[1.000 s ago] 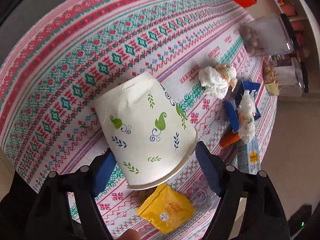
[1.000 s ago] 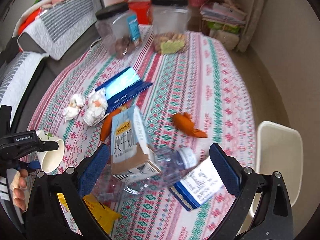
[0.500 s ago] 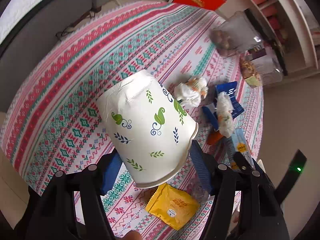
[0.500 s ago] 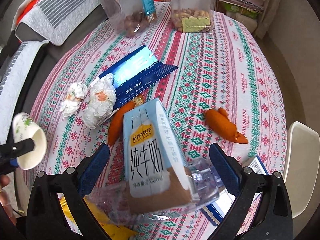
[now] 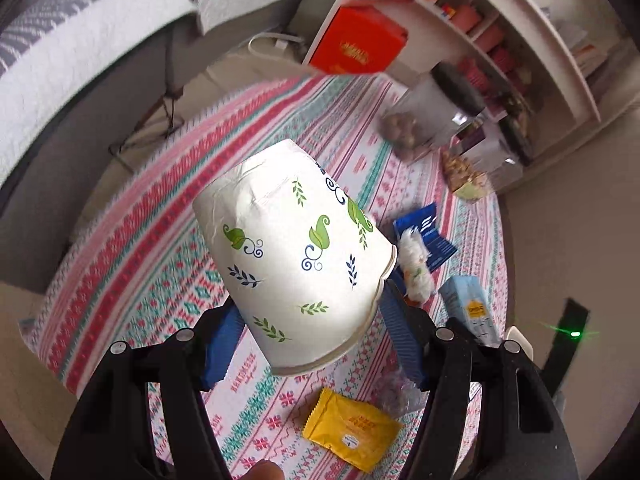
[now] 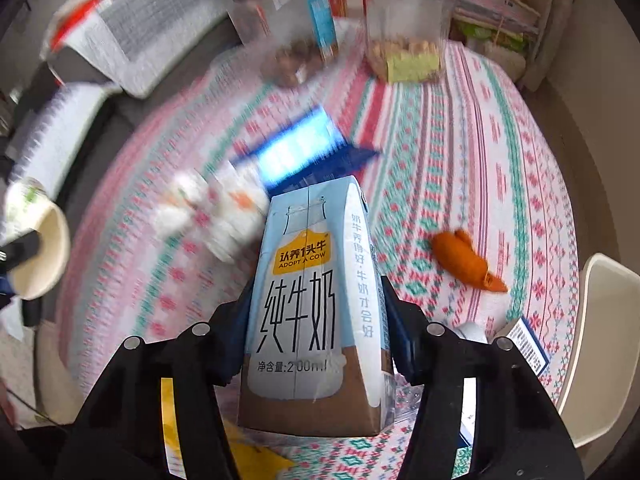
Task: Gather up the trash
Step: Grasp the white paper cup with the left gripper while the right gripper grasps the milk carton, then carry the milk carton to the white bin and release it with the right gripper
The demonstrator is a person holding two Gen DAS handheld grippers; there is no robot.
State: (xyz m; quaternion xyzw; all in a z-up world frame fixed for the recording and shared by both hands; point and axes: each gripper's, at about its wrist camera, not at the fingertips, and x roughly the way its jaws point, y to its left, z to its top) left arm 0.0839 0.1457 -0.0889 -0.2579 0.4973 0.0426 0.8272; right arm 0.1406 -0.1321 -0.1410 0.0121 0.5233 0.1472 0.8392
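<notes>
- The left tongs (image 5: 312, 344) grip a white paper cup printed with green and blue leaves (image 5: 296, 256), held above the table (image 5: 152, 240) with its pink, red and teal patterned cloth, mouth tilted back toward the camera.
- The right tongs (image 6: 316, 344) are closing around a pale blue and brown milk carton (image 6: 316, 300); their blue pads (image 6: 400, 340) appear to touch its sides, though blur makes this uncertain.
- On the table lie a yellow foil sachet (image 5: 352, 428), crumpled white tissues (image 6: 236, 216), an orange peel (image 6: 464, 260) and a flattened blue box (image 6: 308, 152).
</notes>
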